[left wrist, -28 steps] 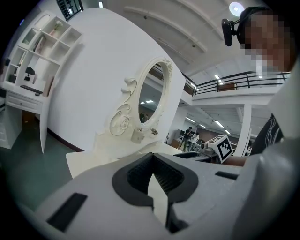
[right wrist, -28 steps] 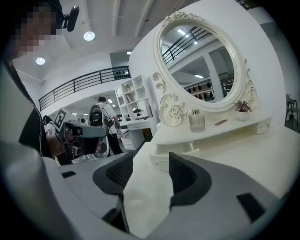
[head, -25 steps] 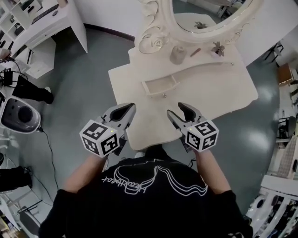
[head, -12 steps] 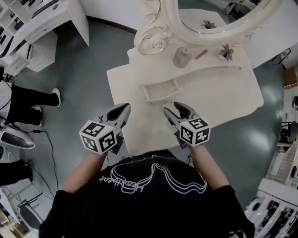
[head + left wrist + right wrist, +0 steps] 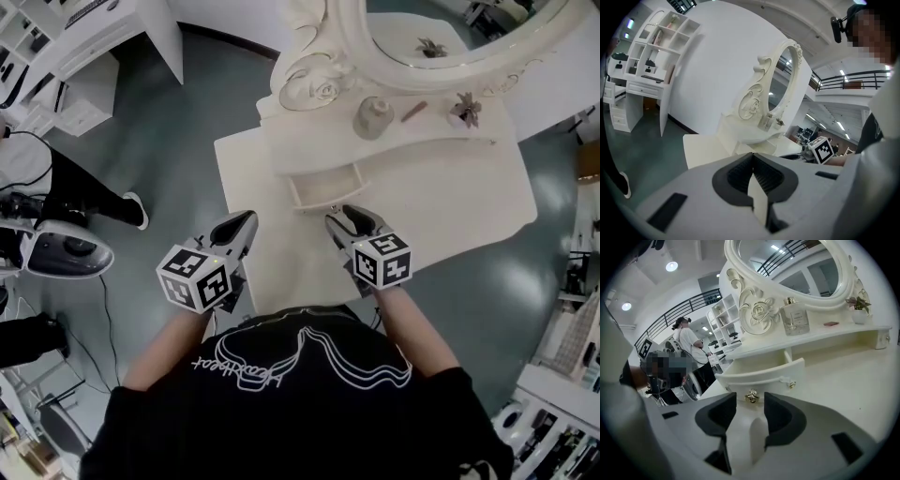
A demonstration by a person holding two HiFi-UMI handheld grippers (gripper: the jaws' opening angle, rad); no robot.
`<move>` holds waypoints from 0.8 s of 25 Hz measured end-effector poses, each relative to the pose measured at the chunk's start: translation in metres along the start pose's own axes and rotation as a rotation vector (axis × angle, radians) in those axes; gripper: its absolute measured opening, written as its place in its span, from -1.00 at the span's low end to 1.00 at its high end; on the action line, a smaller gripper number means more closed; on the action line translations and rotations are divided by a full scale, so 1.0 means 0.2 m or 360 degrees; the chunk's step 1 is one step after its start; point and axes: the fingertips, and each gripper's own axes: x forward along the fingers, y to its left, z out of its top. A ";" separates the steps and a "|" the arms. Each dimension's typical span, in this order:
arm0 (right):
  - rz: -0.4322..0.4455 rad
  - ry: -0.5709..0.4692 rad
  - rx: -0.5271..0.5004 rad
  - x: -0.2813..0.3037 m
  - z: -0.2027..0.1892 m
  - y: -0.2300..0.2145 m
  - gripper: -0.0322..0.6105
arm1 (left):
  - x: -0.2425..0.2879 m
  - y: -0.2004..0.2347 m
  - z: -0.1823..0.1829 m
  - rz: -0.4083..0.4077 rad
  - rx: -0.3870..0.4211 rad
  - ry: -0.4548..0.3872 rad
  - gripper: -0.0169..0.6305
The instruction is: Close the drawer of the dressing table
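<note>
The cream dressing table (image 5: 450,202) has a small drawer (image 5: 328,190) standing pulled out under its raised shelf. From the right gripper view the drawer (image 5: 764,376) shows its front with a gold knob (image 5: 751,397). My right gripper (image 5: 345,217) is just in front of the drawer, pointing down at it. Its jaws (image 5: 750,400) are closing, with the knob just ahead of the fingertips and nothing pressed between the pads. My left gripper (image 5: 239,225) hangs over the table's front left edge, shut (image 5: 753,159) and empty.
An oval mirror (image 5: 441,37) rises behind the shelf, which carries a glass bottle (image 5: 372,117), a small potted plant (image 5: 466,111) and a thin stick (image 5: 413,111). A white desk (image 5: 103,37) stands far left. A person's legs (image 5: 84,202) and a round machine (image 5: 66,248) are on the floor at left.
Both grippers have sunk and moved toward the table; the right one is now close in front of the drawer with narrower jaws. The person at the left has walked nearer.
</note>
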 end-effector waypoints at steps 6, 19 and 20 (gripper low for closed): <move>-0.0010 0.0028 0.0002 0.04 -0.03 -0.01 -0.42 | -0.01 0.04 -0.04 0.0042 -0.0055 0.0009 -0.94; -0.0023 -0.0003 0.0026 0.05 -0.04 -0.02 -0.57 | 0.00 0.04 -0.10 0.0052 -0.0107 0.0037 -0.94; -0.0022 -0.0003 0.0027 0.05 -0.04 -0.02 -0.57 | 0.00 0.04 -0.10 0.0052 -0.0107 0.0038 -0.94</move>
